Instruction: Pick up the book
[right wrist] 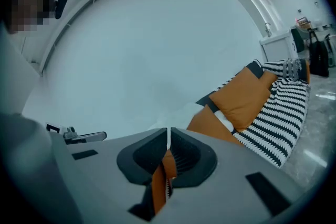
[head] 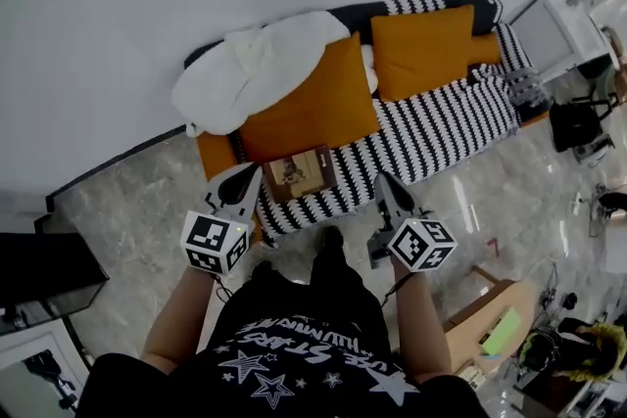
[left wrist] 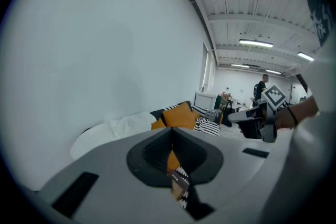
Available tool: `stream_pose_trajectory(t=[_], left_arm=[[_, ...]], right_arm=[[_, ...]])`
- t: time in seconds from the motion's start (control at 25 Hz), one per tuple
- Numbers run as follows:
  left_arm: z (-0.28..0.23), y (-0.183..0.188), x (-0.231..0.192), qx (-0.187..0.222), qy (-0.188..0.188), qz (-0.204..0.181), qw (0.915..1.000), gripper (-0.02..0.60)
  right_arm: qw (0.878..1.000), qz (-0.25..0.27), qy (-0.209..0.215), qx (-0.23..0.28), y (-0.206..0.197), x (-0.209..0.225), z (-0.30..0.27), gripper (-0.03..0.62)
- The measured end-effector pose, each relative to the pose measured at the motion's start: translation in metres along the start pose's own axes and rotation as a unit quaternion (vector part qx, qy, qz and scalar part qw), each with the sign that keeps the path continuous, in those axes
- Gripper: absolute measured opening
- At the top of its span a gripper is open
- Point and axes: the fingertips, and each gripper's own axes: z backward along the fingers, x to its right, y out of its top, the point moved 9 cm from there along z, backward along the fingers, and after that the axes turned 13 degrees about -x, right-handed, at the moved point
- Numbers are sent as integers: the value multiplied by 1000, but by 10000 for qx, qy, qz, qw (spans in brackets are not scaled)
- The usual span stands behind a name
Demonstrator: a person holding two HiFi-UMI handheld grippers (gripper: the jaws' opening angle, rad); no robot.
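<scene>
Your 2 claws, left (head: pixel 253 175) & right (head: pixel 381 179), are both closed w/ nothing in them, so open 1 wide, then take the flat brown rectangular book (head: pixel 299 173), lying btwn them on the black-and-white striped fabric sofa (head: pixel 441 127), by its near edge.

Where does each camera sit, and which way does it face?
Head view: on the head, steeply down at sofa and book; arms, torso, left gripper, right gripper show.
Left gripper view: along its fingers toward the sofa; right gripper at right.
Right gripper view: along its fingers toward wall, orange cushions; left gripper at left.
Shared: sofa in all three.
</scene>
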Motion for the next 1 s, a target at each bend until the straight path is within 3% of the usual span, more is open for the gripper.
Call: stream_pose_trajectory(t=[0.28, 0.56, 1.0], left_arm=[[-25, 15, 19, -13, 565, 282, 9980, 6], [-45, 7, 33, -159, 1190, 698, 9903, 6], [-85, -8, 38, -225, 1471, 908, 9847, 6]], right_arm=[[9983, 114, 346, -462, 28, 52, -20, 34], [9915, 353, 811, -958, 46, 88, -56, 34], [9869, 133, 898, -1331, 32, 132, -100, 34]])
